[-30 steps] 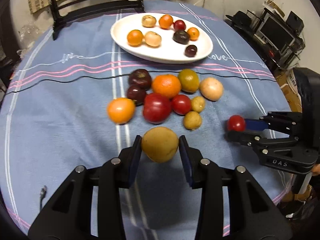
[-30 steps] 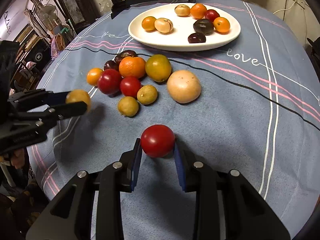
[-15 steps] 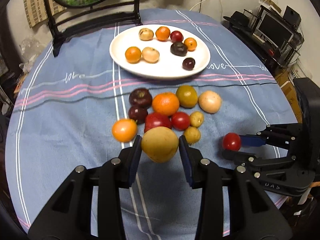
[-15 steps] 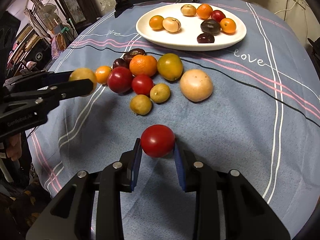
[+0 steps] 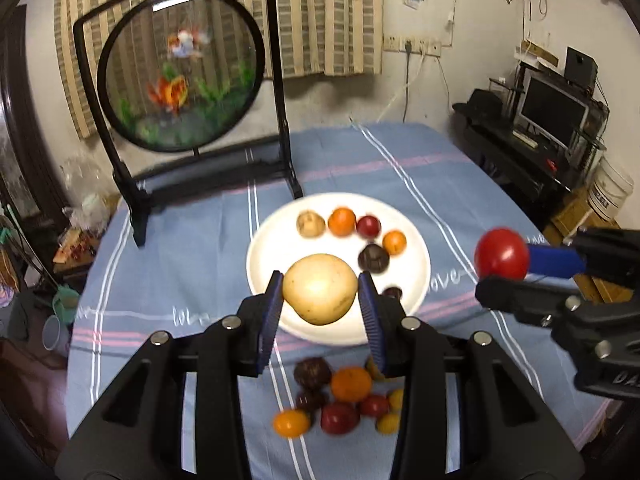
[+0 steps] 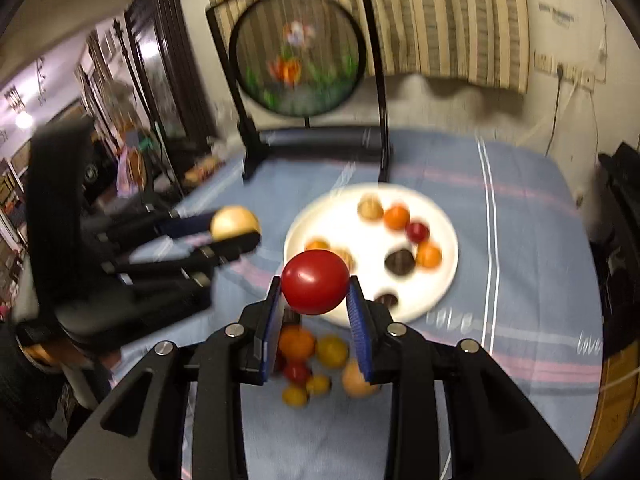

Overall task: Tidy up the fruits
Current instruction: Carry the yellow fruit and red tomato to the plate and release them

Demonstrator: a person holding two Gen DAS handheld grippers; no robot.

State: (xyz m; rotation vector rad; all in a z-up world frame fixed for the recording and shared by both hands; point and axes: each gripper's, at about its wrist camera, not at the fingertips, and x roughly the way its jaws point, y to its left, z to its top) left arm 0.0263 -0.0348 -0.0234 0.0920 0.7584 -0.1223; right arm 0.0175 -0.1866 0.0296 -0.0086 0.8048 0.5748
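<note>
Left gripper [image 5: 320,312]: fingers clamped on pale yellow round fruit [image 5: 320,289], carried above white oval plate [image 5: 416,280] for sorting. Right gripper [image 6: 315,316], at its 3 o'clock: clamped on glossy red round fruit [image 6: 315,282]. Blurred loose fruit pile [image 5: 340,396], apparently unsorted, at 6 o'clock on blue striped worktop [image 5: 180,248].

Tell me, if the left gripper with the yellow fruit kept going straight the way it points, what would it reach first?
Most likely the white plate: the left gripper, shut on the yellow fruit, aims down at its near part, though depth is hard to judge.

Left gripper [image 5: 320,304] clamping yellow fruit [image 5: 320,289], white plate [image 5: 416,280] beyond
</note>
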